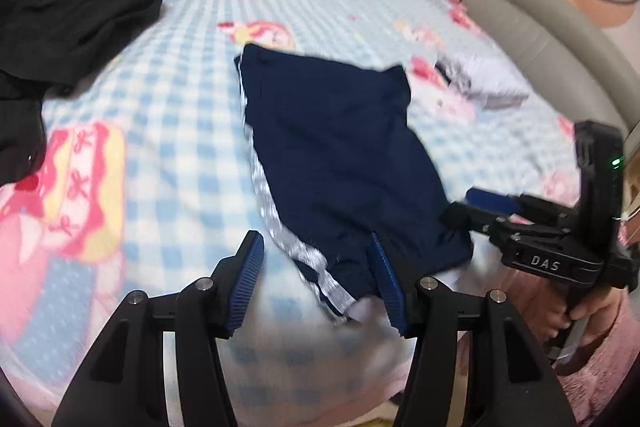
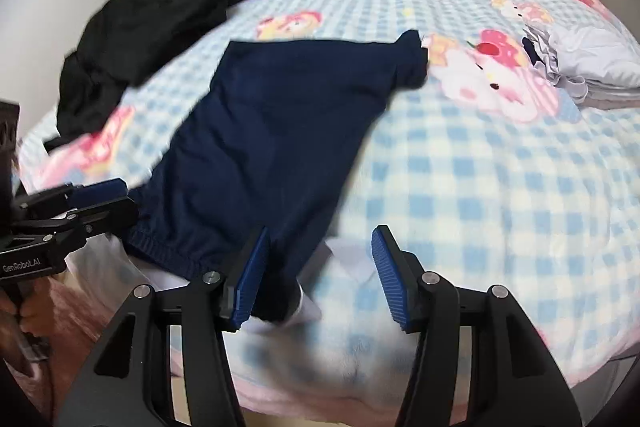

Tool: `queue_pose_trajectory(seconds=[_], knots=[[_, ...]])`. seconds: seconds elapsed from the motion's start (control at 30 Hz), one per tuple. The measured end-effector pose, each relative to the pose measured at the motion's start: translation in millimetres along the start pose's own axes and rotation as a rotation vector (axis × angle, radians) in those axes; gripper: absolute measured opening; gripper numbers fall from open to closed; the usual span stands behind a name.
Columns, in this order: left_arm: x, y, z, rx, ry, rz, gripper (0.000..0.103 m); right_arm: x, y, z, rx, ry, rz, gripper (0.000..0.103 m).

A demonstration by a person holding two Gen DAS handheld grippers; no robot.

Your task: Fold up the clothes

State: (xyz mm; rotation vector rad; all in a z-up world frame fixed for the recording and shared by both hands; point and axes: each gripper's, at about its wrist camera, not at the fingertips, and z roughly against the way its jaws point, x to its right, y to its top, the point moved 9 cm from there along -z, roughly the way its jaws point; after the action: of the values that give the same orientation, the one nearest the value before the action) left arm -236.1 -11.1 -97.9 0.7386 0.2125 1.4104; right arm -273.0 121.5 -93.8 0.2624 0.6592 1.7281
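Two grippers hover apart-jawed over the navy shorts [image 1: 340, 155] lying on the bed [image 1: 180, 75]: left gripper [image 1: 316, 283] straddles the striped hem, right gripper [image 2: 320, 275] the waistband corner. Only the right view shows folded pale clothes [image 2: 592, 63] clearly.

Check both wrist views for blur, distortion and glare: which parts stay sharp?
Left wrist view: left tongs sharp, navy shorts and checked blanket motion-smeared, strong fisheye bowing, dark corners. Right wrist view: right tongs crisp, shorts and black garment blurred; even, soft indoor light, no glare.
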Motion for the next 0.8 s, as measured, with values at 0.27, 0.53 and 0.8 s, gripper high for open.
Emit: queue_pose_trajectory(seconds=[0.27, 0.53, 0.8], knots=[[-41, 56, -24, 0.009, 0.110, -0.027, 0.056, 31, 42, -10, 0.020, -0.053, -0.034, 0.054], [-65, 126, -73, 0.074, 0.105, 0.037, 0.055, 54, 111, -63, 0.080, -0.090, -0.058, 0.054], [-54, 120, -122, -0.046, 0.126, -0.051, 0.045, 63, 101, -119, -0.064, -0.048, -0.005, 0.054]])
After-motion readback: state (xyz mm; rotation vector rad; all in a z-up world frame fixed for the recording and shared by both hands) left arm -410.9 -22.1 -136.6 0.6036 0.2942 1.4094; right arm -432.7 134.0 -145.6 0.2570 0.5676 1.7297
